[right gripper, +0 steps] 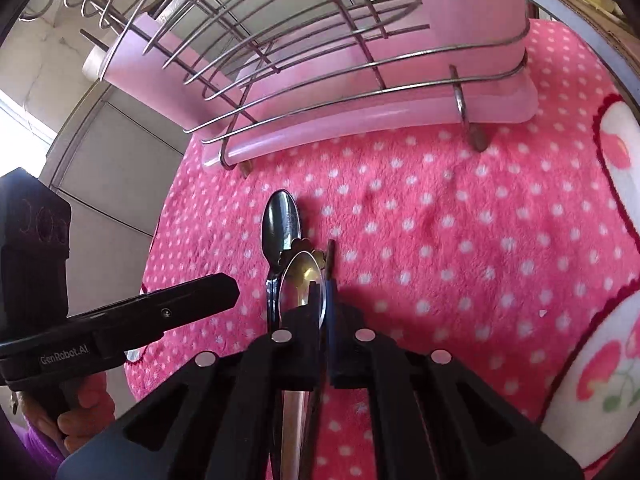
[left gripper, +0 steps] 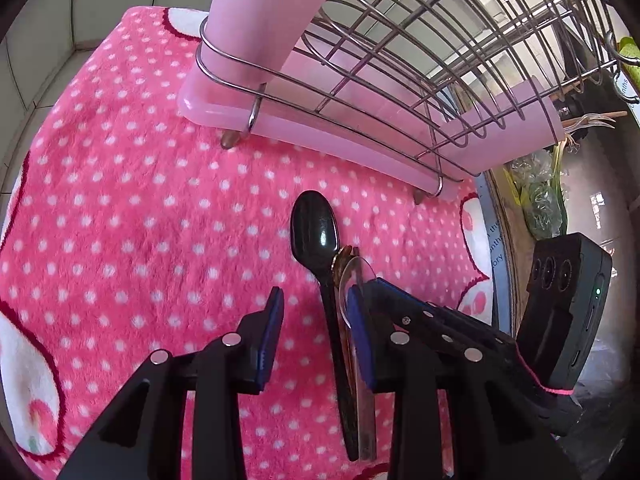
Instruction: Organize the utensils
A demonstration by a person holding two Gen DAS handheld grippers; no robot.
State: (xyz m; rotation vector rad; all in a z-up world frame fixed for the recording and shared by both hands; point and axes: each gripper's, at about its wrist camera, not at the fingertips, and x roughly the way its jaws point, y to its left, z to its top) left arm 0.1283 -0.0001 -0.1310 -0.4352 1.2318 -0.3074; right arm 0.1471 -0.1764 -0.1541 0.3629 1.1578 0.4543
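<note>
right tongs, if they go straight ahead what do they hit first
Probably the pink tray under the wire dish rack; only blanket lies between it and the right tongs, shut on the spoons. Depth is unclear.

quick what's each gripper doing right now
Left gripper: open, holding nothing.
Right gripper: shut on the silver spoon.

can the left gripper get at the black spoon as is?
Probably yes. The left gripper is open, with the black spoon lying between its fingers on the blanket. The right gripper, closed on the spoon bundle, crowds that side.
</note>
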